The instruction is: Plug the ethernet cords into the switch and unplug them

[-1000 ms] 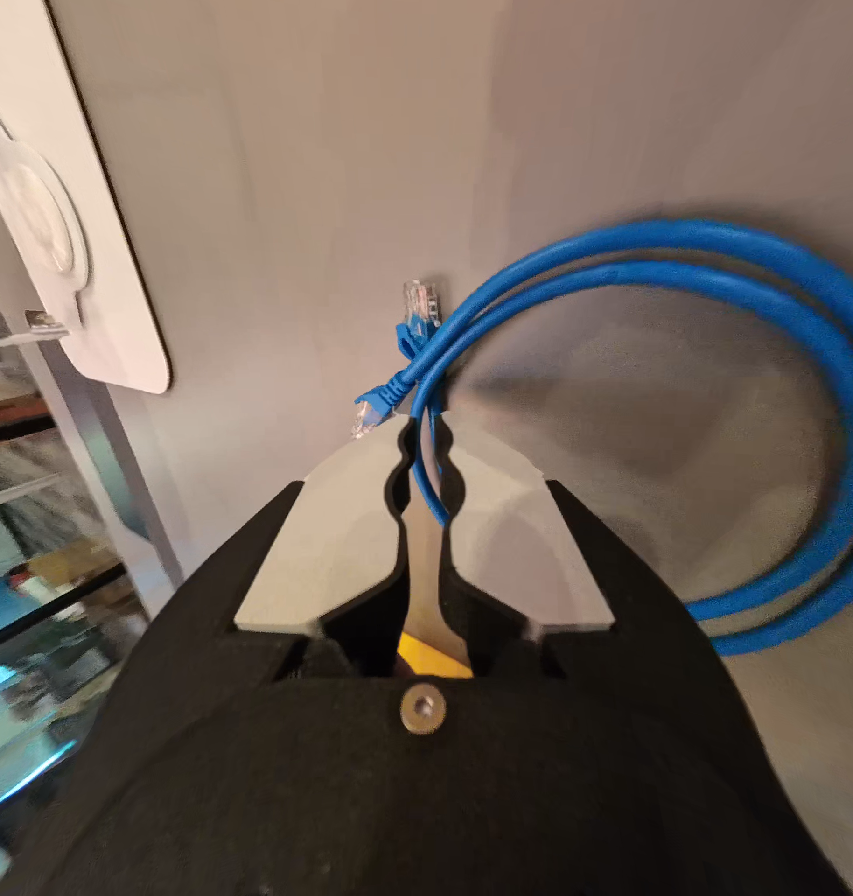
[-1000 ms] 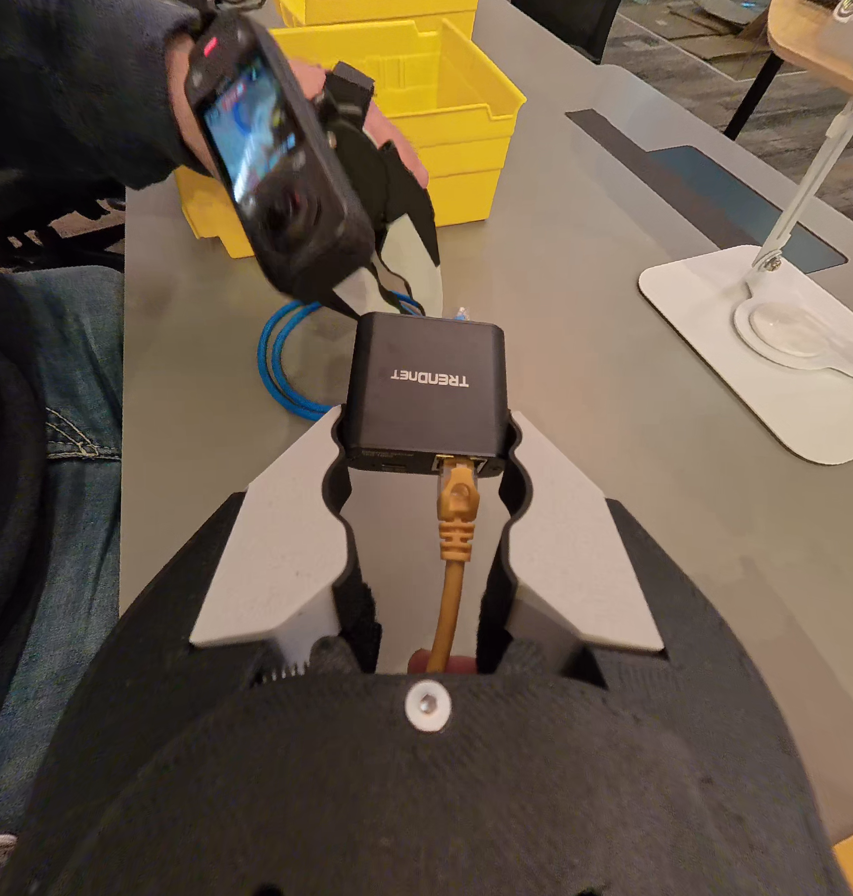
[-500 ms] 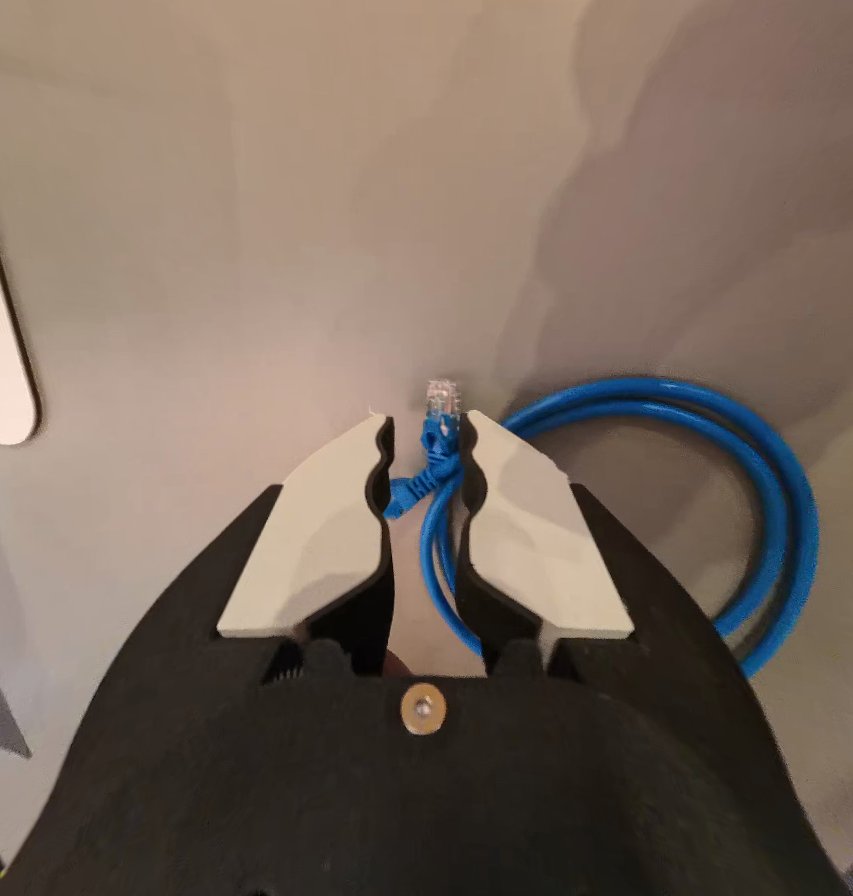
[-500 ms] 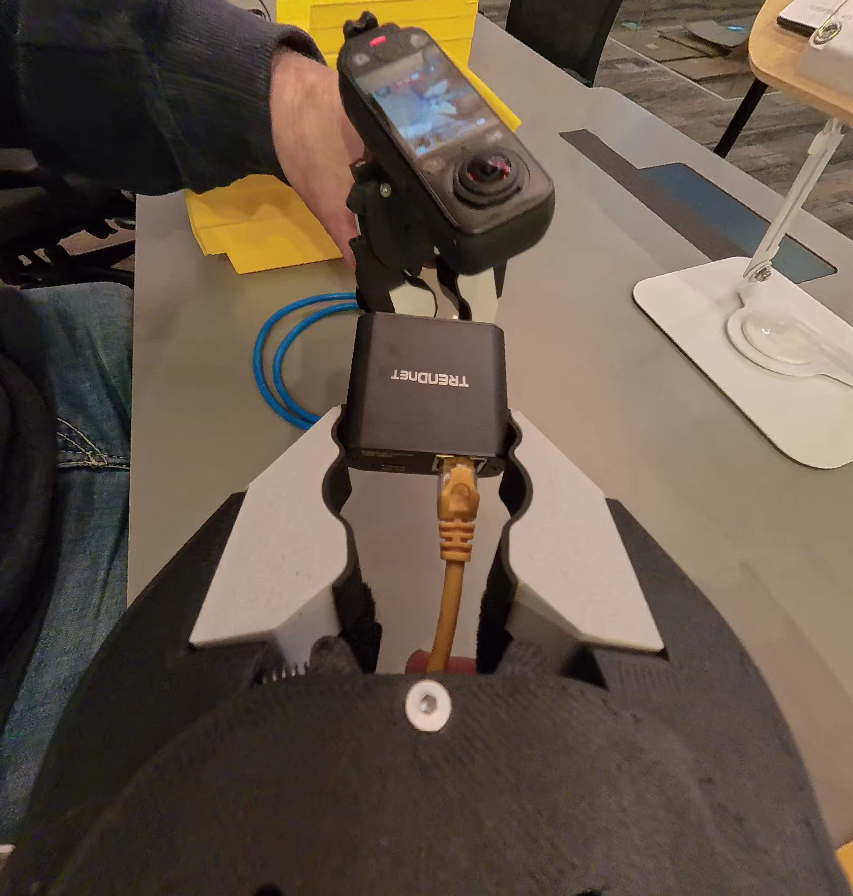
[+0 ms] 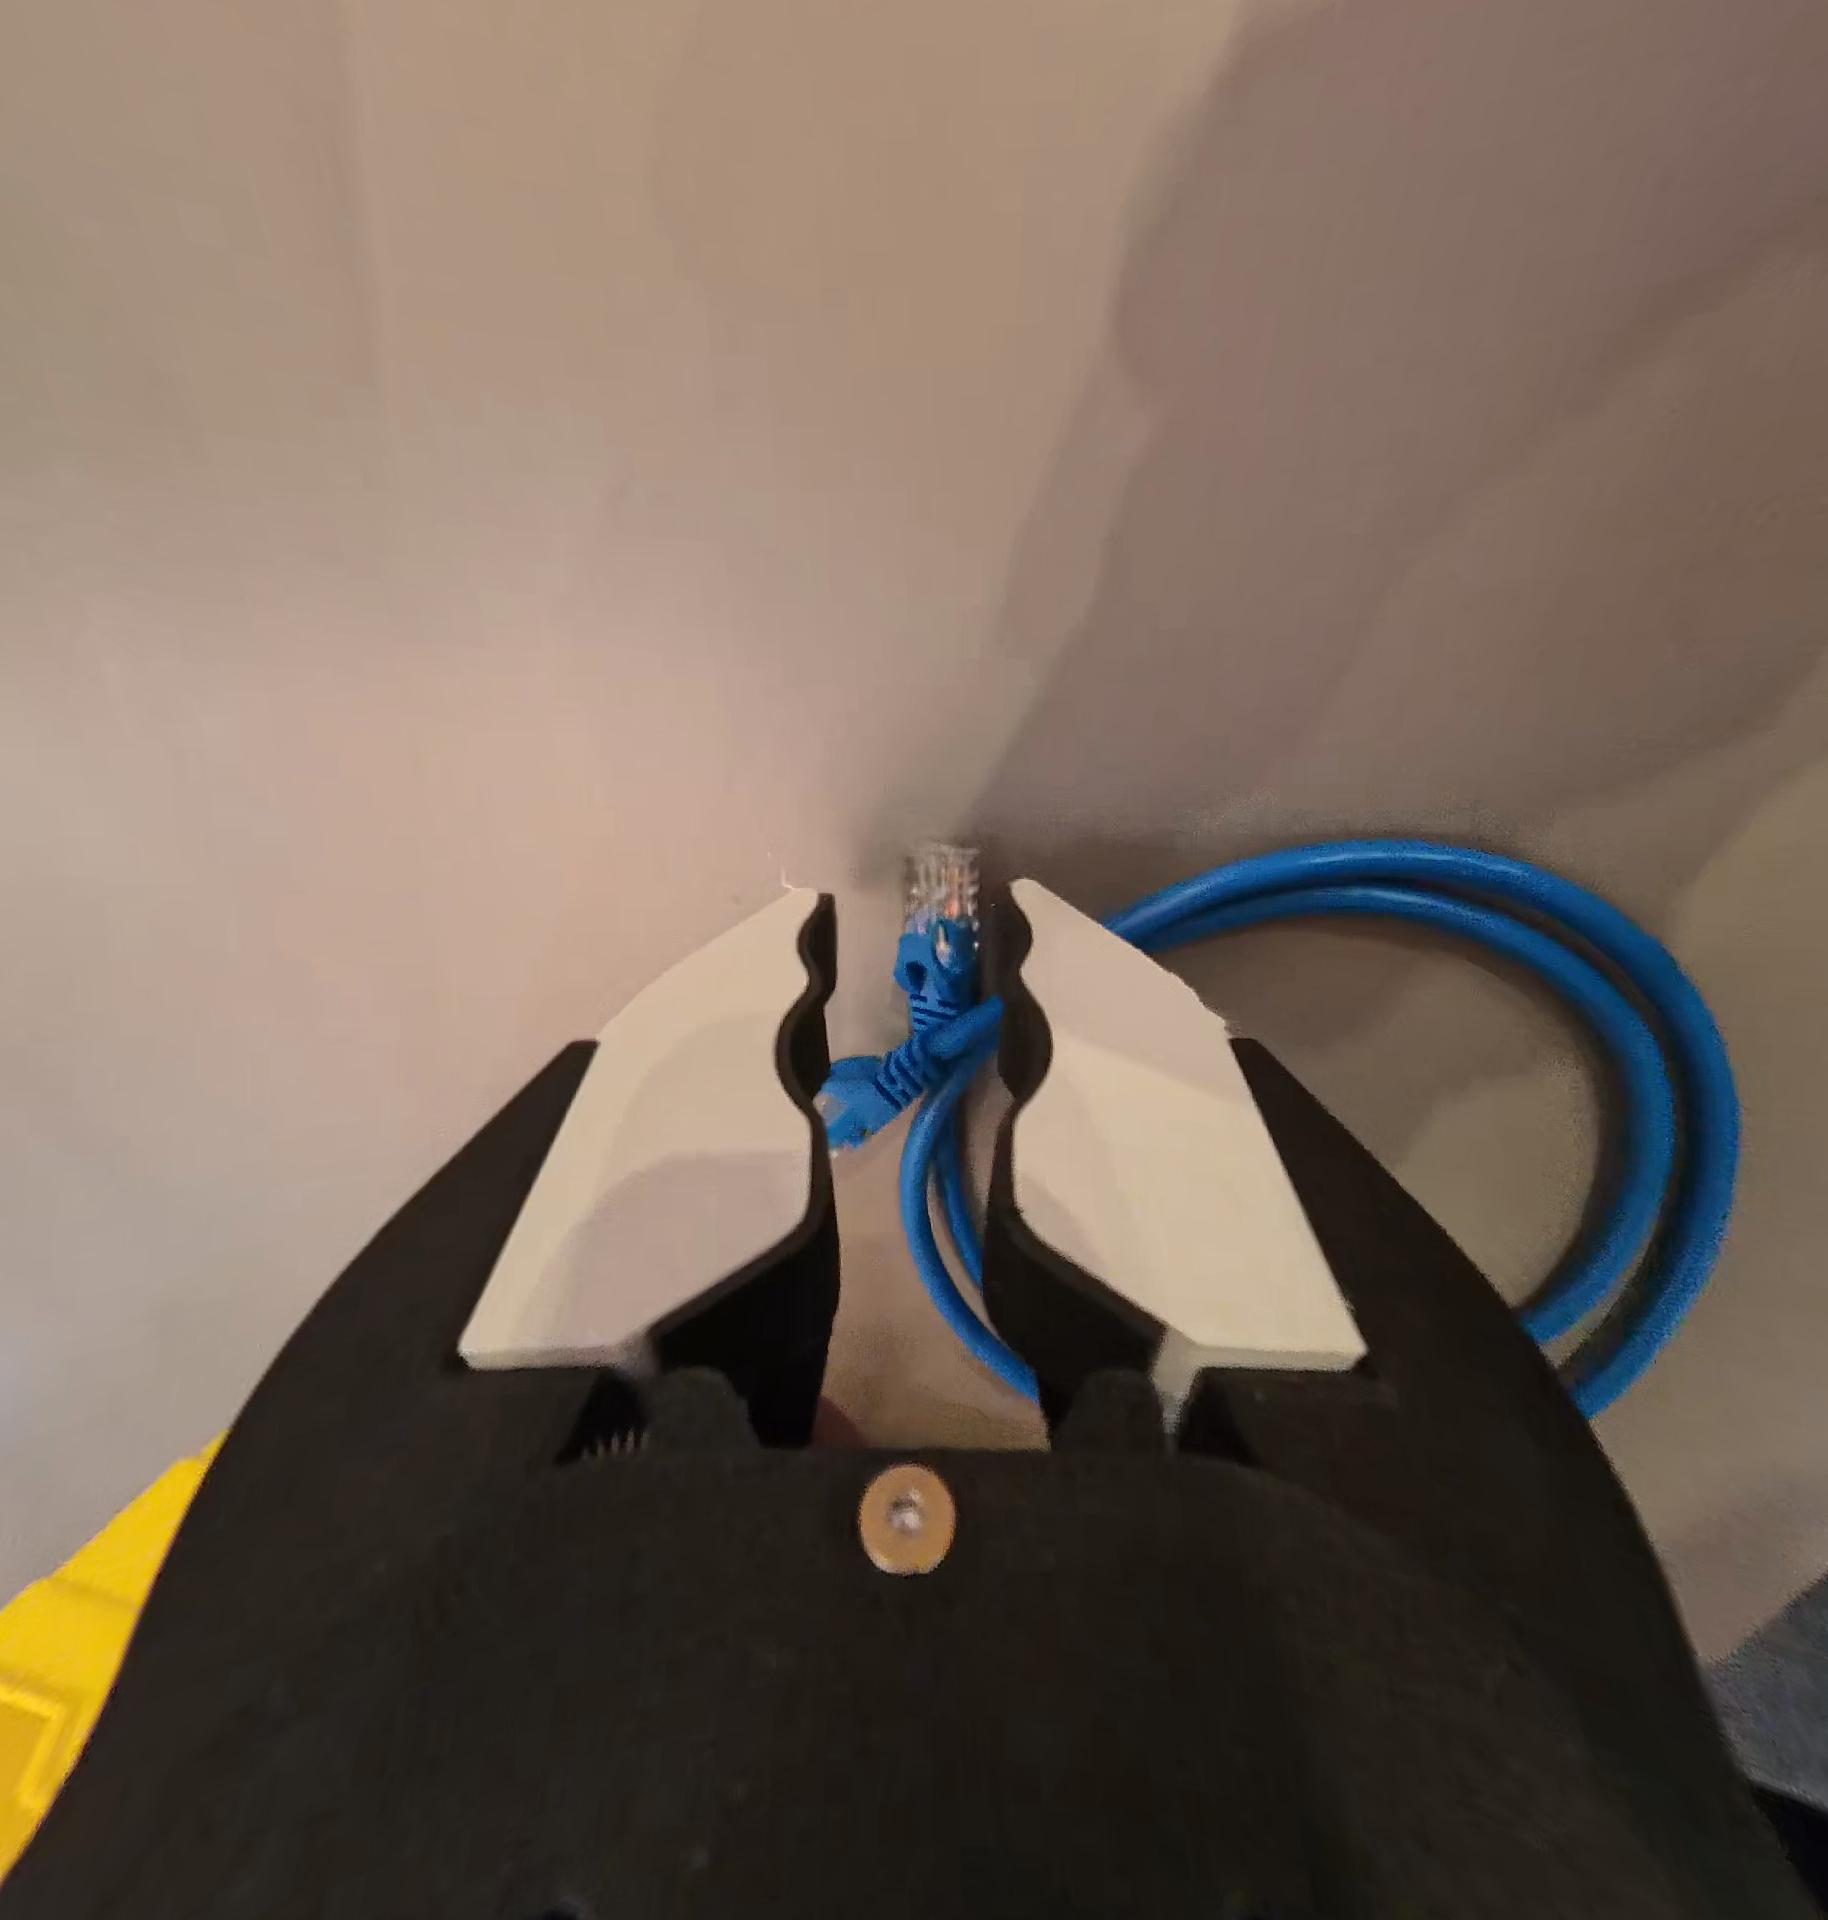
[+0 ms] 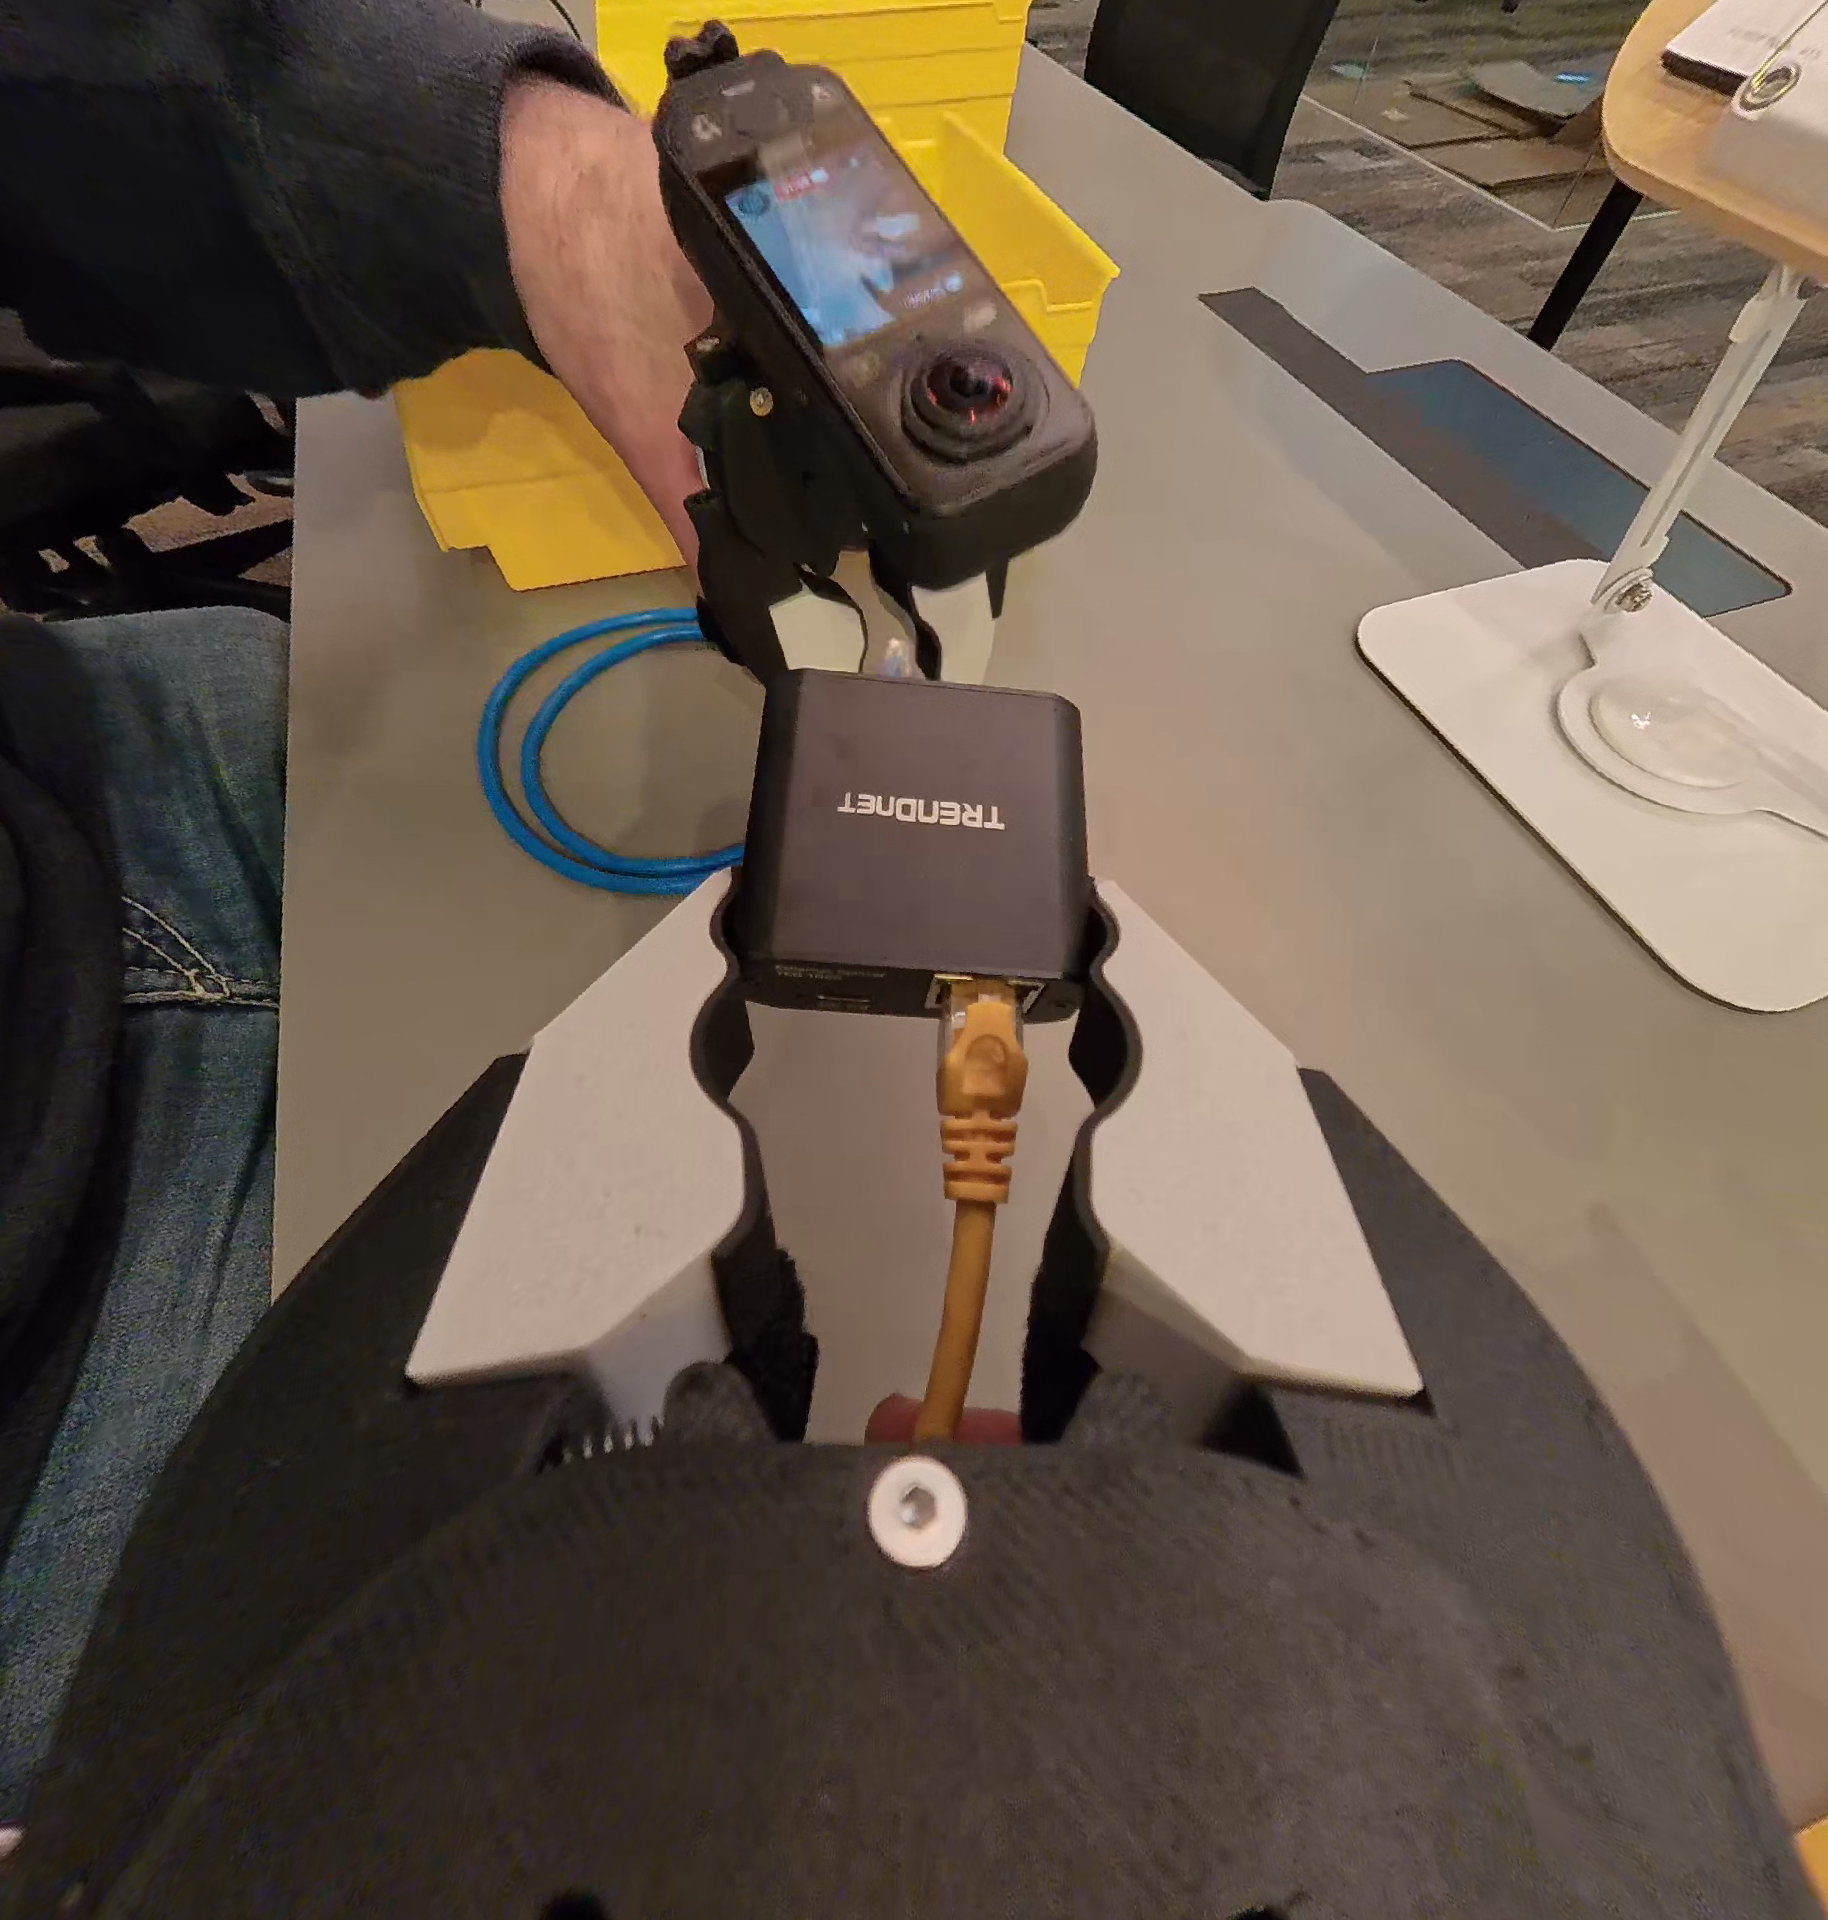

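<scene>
left gripper (image 5: 920,914) slightly parted around blue cord (image 5: 1616,1091) plugs; right gripper (image 6: 910,925) clamped on black switch (image 6: 915,831)

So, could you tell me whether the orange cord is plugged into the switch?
Plugged in: the orange cord's connector sits in the switch's port.

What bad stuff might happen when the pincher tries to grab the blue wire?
1. The left gripper is open around the blue cord where both plugs cross, so it might pinch the wrong plug or both.
2. The cord is coiled in loops beside the fingers; lifting one end may drag the whole coil.
3. The right gripper holds the black switch only at its near corners, with the orange cord plugged in. A hard push could slip or twist it.
</scene>
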A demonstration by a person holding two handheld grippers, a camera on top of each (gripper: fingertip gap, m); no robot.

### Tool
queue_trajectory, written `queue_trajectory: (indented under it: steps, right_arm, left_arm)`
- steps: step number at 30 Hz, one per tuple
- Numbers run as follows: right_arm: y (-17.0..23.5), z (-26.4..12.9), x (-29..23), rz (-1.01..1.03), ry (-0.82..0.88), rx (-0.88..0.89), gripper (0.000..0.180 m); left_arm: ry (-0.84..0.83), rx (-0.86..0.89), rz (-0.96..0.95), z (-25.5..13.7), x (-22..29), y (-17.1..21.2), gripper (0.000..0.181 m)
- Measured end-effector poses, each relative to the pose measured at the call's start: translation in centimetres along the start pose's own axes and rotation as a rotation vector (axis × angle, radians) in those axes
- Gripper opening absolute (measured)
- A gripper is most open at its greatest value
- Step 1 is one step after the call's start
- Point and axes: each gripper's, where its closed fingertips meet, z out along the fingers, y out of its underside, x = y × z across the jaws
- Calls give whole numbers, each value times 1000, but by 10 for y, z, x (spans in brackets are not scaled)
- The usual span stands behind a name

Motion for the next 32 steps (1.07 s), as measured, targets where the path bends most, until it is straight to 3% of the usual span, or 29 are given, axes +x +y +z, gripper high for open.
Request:
queue_trajectory:
  steps: [4,11,14,18,21,23,24,29,32]
  right_arm:
    - [-2,1,-2,-8,-2,-2,60]
    - [-1,-1,-1,-6,3,2,60]
    - [0,-2,1,1,7,2,60]
    - [1,-6,6,23,25,2,60]
    - [1,-7,6,25,33,0,60]
    - [2,-6,6,24,30,0,60]
    - [2,-6,6,23,29,0,60]
    - [1,-5,5,21,25,5,60]
    - [-1,-2,3,21,16,11,60]
  left_arm:
    - [71,-32,-8,2,10,9,17]
    - [9,14,47,-1,7,0,13]
    - [-70,67,260,-7,14,-25,13]
    - [-51,121,643,-11,62,-46,13]
    - [-79,161,753,-21,89,-48,16]
    - [-72,146,665,-26,96,-41,42]
    - [-56,157,585,-30,100,-37,47]
    - [-94,189,28,-49,87,-22,50]
    - [-79,269,-257,-41,82,-29,49]
